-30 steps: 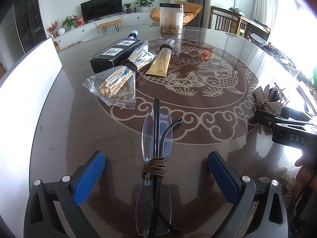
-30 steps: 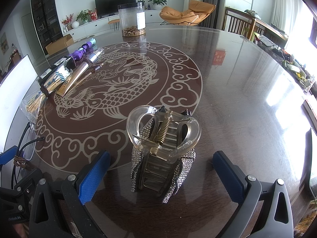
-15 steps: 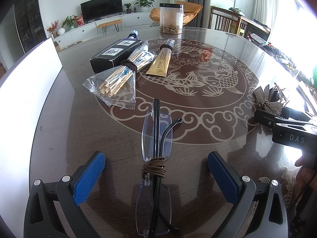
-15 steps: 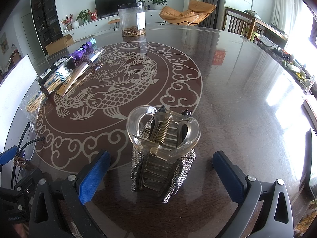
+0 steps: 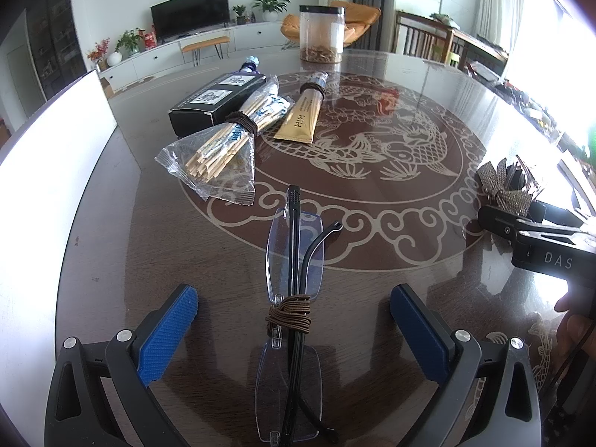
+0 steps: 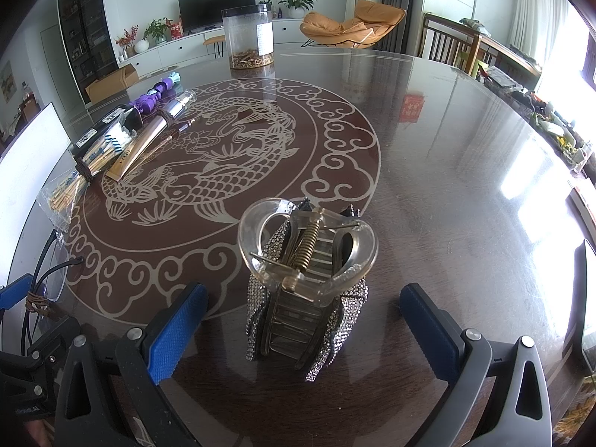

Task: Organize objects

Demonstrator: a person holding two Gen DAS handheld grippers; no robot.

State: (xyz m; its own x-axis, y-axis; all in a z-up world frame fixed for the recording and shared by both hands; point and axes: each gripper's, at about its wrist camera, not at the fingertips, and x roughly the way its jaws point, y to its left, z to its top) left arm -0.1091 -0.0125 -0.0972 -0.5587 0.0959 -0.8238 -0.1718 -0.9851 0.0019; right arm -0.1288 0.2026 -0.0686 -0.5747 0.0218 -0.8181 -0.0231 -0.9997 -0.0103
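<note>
Folded rimless glasses [image 5: 292,298] bound with a brown cord lie flat on the dark round table, between the blue pads of my open left gripper [image 5: 294,331], untouched. In the right wrist view a clear hair claw with a rhinestone bow [image 6: 305,290] stands on the table between the spread fingers of my open right gripper [image 6: 303,329], which do not touch it. That claw [image 5: 504,186] and the right gripper body show at the left wrist view's right edge. The glasses [image 6: 41,290] appear at the right wrist view's left edge.
Further back on the left lie a bag of wooden sticks [image 5: 219,152], a black box [image 5: 218,102], a gold tube [image 5: 303,117] and a purple item [image 6: 156,93]. A clear jar [image 5: 321,33] stands at the far side. A white board [image 5: 41,156] borders the left edge.
</note>
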